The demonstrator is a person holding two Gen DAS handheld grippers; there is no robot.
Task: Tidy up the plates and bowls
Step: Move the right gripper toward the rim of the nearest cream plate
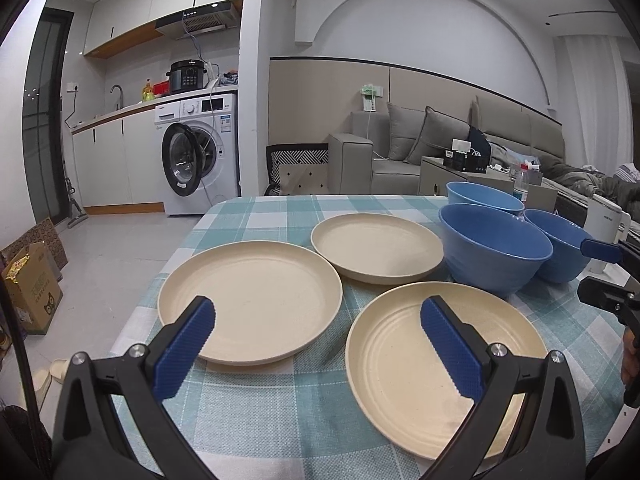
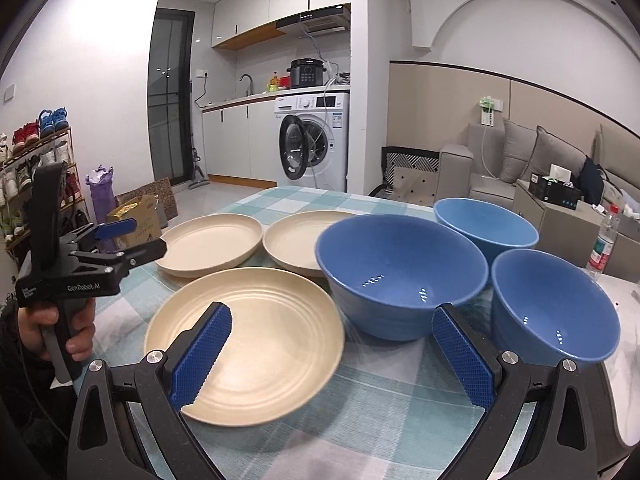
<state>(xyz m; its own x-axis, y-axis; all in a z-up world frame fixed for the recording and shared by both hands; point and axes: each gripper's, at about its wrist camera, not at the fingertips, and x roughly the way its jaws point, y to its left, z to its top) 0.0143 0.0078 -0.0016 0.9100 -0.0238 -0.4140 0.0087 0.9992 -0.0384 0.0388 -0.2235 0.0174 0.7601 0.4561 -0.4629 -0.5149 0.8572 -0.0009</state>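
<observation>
Two claws, both spread wide and both empty, hang over the near edge of the table [image 1: 256, 420]: our left claw [image 1: 318, 344] in its own view, our right claw [image 2: 332, 350] in its own. Between the left claw's pads lies checked cloth, with one cream plate [image 1: 250, 306] under its left pad and another, the ribbed plate [image 1: 432, 364], under its right pad; neither is touched. We judge the wide gape suits a rim grip, since these plates lie flat and offer only a thin raised edge. Just beyond the gap sits a third plate [image 1: 378, 248], and off to the right past it the three blue bowls [image 1: 496, 248] cluster, touching or nearly so. From the right claw, the ribbed plate lies under its left pad, the big bowl [image 2: 400, 276] stands just ahead between the pads, a second bowl [image 2: 554, 304] is beyond the right pad, and the third [image 2: 486, 222] is farther back. All six pieces lie singly, nothing is stacked, so we take the sorting as not yet begun; plates to the left and bowls to the right suggest each claw will gather its own kind. Both claws are level and point forward across the table, held low. In the right view a hand [image 2: 60, 330] is wrapped around the left claw's grip, which is upright to the left, its fingers [image 2: 116, 229] aimed at the plates. Bowls are deep and smooth, so a pinch on the wall may slip.
</observation>
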